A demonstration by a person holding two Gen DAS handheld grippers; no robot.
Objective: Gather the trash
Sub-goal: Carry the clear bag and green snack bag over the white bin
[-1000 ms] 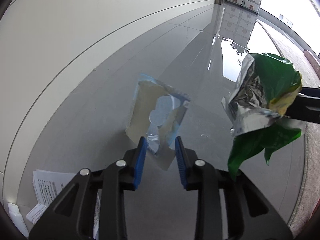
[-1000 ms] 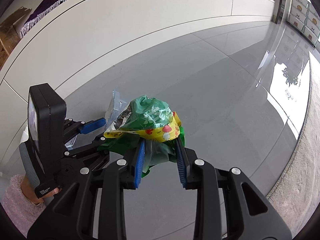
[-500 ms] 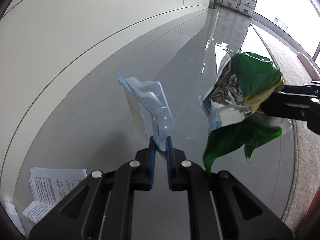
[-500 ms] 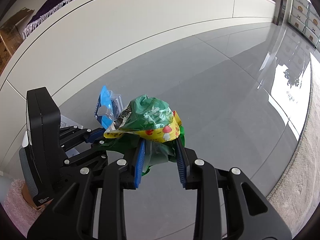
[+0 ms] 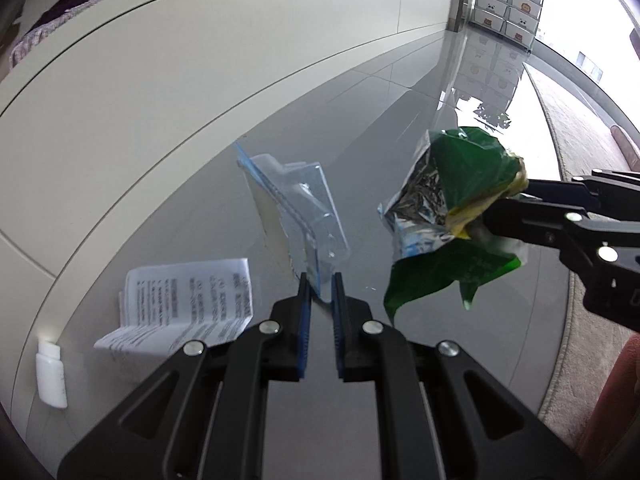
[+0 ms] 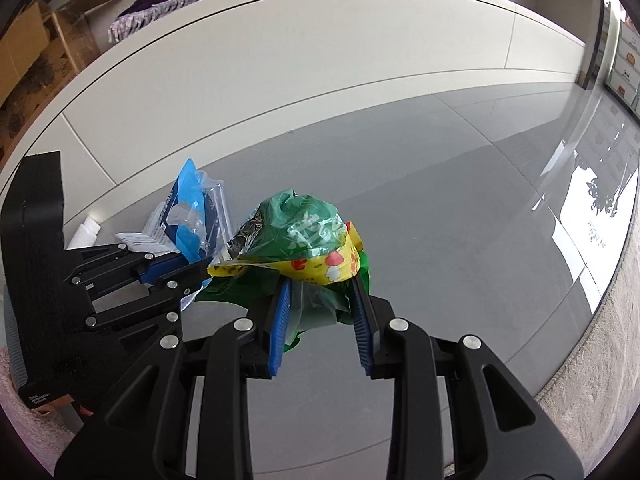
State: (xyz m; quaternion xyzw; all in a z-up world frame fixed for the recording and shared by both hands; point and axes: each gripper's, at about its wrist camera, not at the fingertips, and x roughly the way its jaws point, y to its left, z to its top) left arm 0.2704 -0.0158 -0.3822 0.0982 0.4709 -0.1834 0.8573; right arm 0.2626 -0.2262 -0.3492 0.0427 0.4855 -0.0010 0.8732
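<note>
1. Progress, judged from how things lie: two pieces of trash are already off the floor, one in each gripper, so the collecting is partly done.
2. Left to gather: a folded printed leaflet (image 5: 188, 304) lies on the grey floor (image 5: 400, 128) at about 9 o'clock of the left gripper's tips in the left wrist view, and a small white bottle (image 5: 51, 376) lies further out toward 8 o'clock, close to the cream wall base (image 5: 200, 60). Neither is touched.
3. No bin or bag to drop the trash into shows in either view, so where the load goes next cannot be told.
4. The left gripper (image 5: 319, 288) has its fingers (image 5: 304, 320) drawn nearly together, pinching the lower edge of a clear plastic blister pack with a blue card (image 5: 296, 208). The pack stands up from the tips toward 12 o'clock, clear of the floor.
5. The right gripper (image 6: 320, 296) has its fingers (image 6: 280, 320) a moderate way apart, clamped on a crumpled green snack wrapper (image 6: 304, 228) with a yellow band and a silver lining. The bundle bulges above the tips at 12 o'clock, with a loose green tail hanging below.
6. The two loads hang just beside each other: in the right wrist view the pack sits at 10 o'clock of the wrapper. Whether they touch I cannot tell.
</note>
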